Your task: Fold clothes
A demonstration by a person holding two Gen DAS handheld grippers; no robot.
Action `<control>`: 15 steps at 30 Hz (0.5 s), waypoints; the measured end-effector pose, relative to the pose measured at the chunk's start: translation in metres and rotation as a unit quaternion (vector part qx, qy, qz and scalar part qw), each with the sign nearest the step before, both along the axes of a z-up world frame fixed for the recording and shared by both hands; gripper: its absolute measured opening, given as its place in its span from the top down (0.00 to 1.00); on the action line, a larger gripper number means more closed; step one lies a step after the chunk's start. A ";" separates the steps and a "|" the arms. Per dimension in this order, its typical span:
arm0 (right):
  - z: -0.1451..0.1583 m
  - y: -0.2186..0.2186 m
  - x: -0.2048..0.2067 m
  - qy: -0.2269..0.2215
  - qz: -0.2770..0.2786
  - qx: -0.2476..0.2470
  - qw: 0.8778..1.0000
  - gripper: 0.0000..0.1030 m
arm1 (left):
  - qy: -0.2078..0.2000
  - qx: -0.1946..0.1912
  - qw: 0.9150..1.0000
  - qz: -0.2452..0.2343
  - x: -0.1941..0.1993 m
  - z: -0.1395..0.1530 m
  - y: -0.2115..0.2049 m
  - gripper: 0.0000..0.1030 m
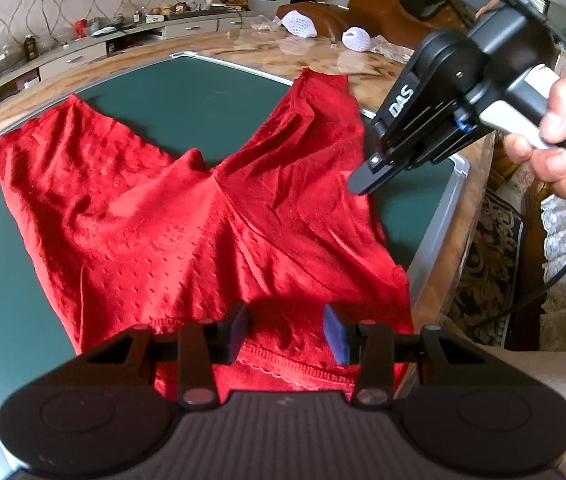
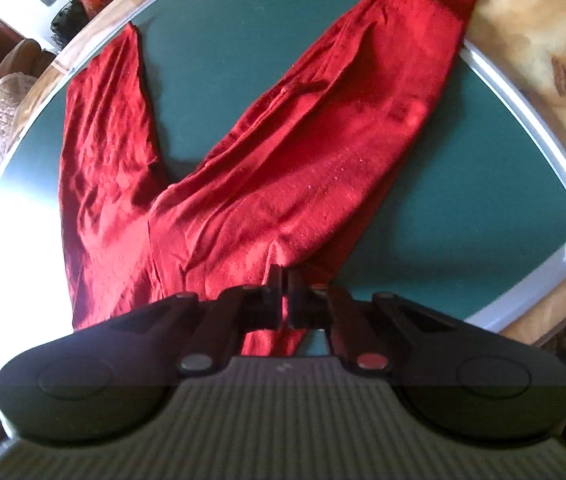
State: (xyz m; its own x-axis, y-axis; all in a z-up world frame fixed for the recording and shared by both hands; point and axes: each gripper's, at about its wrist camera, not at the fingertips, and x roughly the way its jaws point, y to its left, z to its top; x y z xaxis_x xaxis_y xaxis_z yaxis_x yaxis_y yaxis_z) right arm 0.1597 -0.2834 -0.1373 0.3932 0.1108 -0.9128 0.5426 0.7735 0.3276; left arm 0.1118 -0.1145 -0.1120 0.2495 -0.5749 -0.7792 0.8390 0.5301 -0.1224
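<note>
A pair of red trousers (image 1: 187, 220) lies spread on a green mat (image 1: 211, 92), legs splayed away from me in a V. My left gripper (image 1: 287, 330) hovers open just over the waistband, one pad on each side of its middle, not pressing the cloth. A hand (image 1: 563, 152) holds my right gripper (image 1: 361, 186), which points down at the outer edge of the right leg. In the right wrist view the right gripper (image 2: 285, 276) is shut, and the trousers (image 2: 303, 140) pucker up into its closed tips.
The mat (image 2: 243, 40) has a pale raised rim and lies on a marble-patterned table (image 1: 243, 46). Two white foam nets (image 1: 299, 24) sit on the table's far side. The table's edge drops off to a patterned rug (image 1: 487, 248) on the right.
</note>
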 end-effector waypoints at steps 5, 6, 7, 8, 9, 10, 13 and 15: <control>-0.003 -0.002 -0.007 0.008 -0.006 0.001 1.000 0.96 | -0.001 0.009 1.000 -0.004 0.000 0.004 -0.001 0.54; -0.007 -0.003 -0.006 0.010 -0.005 0.005 1.000 0.95 | -0.005 0.007 1.000 -0.001 0.000 0.008 -0.001 0.54; -0.010 -0.004 -0.005 0.011 -0.005 0.008 1.000 0.95 | -0.008 0.005 1.000 0.003 -0.001 0.013 0.000 0.54; -0.011 -0.004 -0.004 0.009 -0.005 0.009 1.000 0.94 | -0.011 0.002 1.000 0.006 -0.001 0.018 0.001 0.54; -0.010 -0.004 -0.003 0.012 0.000 0.009 1.000 0.91 | -0.016 -0.003 1.000 0.011 -0.002 0.023 0.000 0.54; -0.009 -0.004 -0.002 0.015 0.003 0.009 1.000 0.89 | -0.022 -0.010 1.000 0.017 -0.002 0.030 -0.003 0.54; 0.002 -0.010 -0.007 0.015 0.003 0.000 1.000 0.81 | -0.039 -0.019 0.999 0.029 0.002 0.039 -0.023 0.51; 0.018 -0.016 -0.010 -0.003 0.004 -0.022 1.000 0.81 | -0.039 -0.019 0.999 0.033 0.005 0.035 -0.040 0.51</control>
